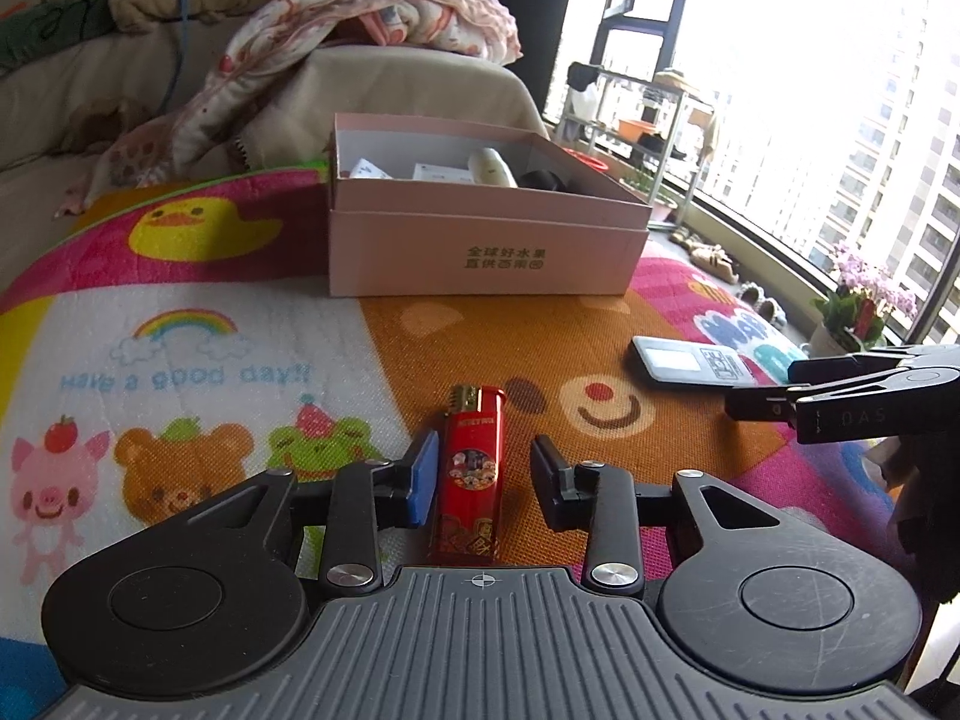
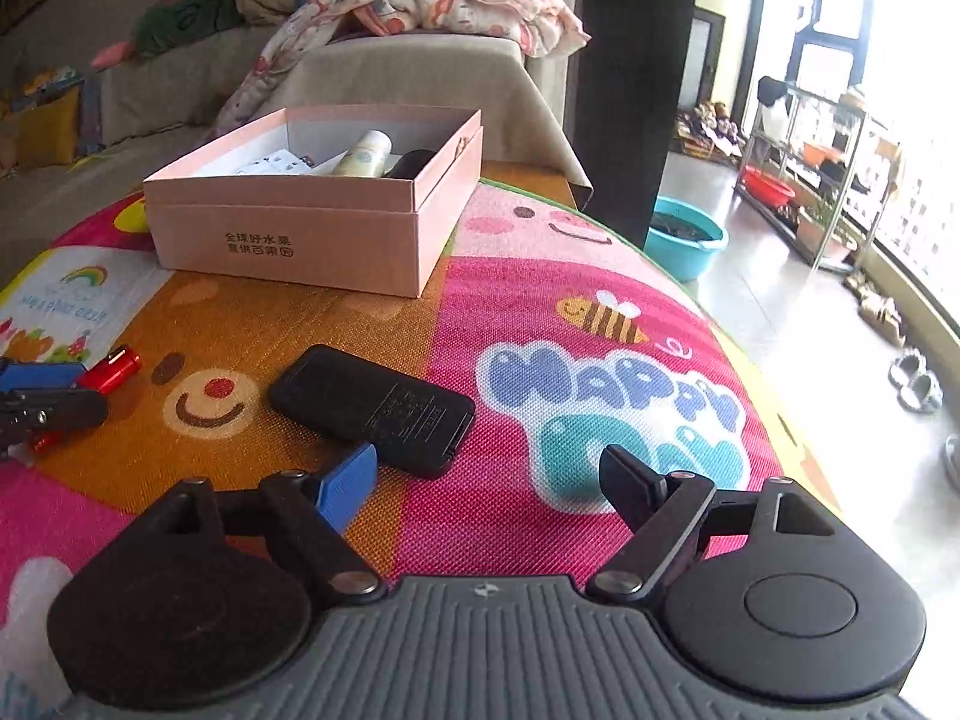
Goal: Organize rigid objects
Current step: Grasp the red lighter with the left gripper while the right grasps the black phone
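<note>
Bright daylight from tall windows fills a living room, and a cartoon-printed play mat (image 1: pixel 240 330) covers the counter where we work. We hold the left tool (image 1: pixel 483 468) low over the mat, its jaws spread, with a red lighter (image 1: pixel 468 480) lying lengthwise between them; neither finger touches it yet, so we judge this the lining-up before a grasp. Our right tool (image 2: pixel 486 474) is also released and holds nothing. Just beyond its blue left finger lies a flat black device (image 2: pixel 372 408), perhaps a phone or power bank, flat on the mat.

Farther back stands an open pink cardboard box (image 1: pixel 486 252) that already holds a cream bottle (image 2: pixel 363 153), some white packets and a dark item, which suggests loose things are being gathered there. Nothing lies between the lighter and the box, though the box wall must be cleared. Behind it a sofa (image 2: pixel 420 72) carries a crumpled blanket (image 1: pixel 372 6).
</note>
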